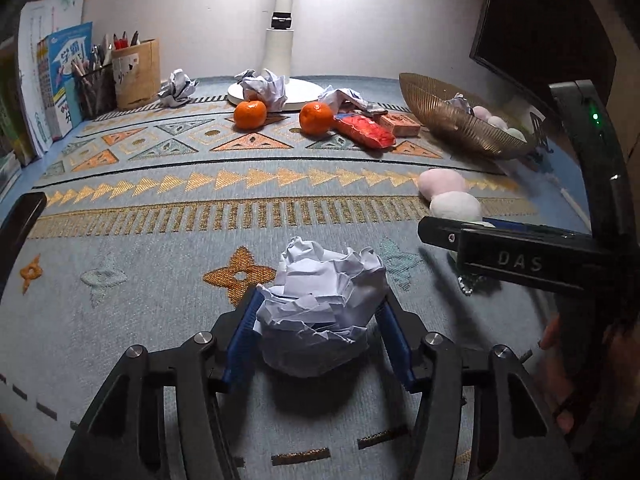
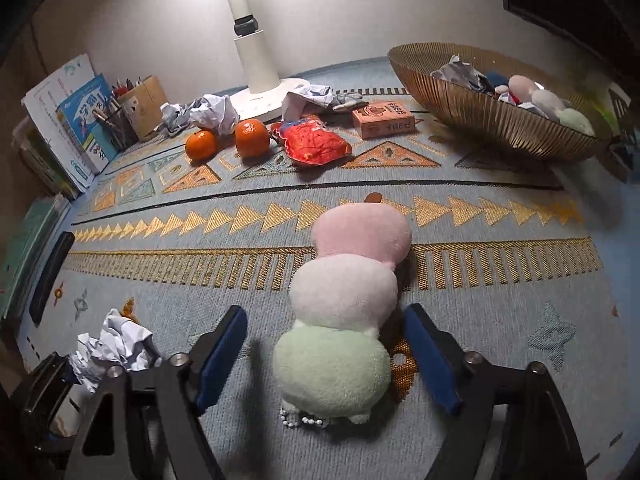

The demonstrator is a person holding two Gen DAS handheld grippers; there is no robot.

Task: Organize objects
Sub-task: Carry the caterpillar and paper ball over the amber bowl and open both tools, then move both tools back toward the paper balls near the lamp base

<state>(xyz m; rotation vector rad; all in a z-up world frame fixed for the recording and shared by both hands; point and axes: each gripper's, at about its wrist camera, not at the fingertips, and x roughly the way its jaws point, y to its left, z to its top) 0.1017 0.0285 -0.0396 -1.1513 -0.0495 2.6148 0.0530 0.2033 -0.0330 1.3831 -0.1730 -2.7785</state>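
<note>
My left gripper (image 1: 320, 320) is shut on a crumpled white paper ball (image 1: 324, 304), just above the patterned mat; it also shows in the right wrist view (image 2: 112, 344). My right gripper (image 2: 326, 344) is open, its blue pads either side of a plush toy (image 2: 348, 308) of pink, white and green balls lying on the mat, not touching it. The same plush (image 1: 448, 196) shows at the right of the left wrist view, behind the right gripper's finger. A gold ribbed bowl (image 2: 480, 112) at the back right holds paper, a similar plush and other items.
Two oranges (image 2: 228, 140), a red snack bag (image 2: 316, 144), a pink box (image 2: 382, 120) and more crumpled papers (image 2: 212, 114) lie by a white lamp base (image 2: 256, 96). Books (image 2: 80, 128) and pen holders (image 2: 136, 116) stand at back left. A dark monitor (image 1: 540, 28) stands at the right.
</note>
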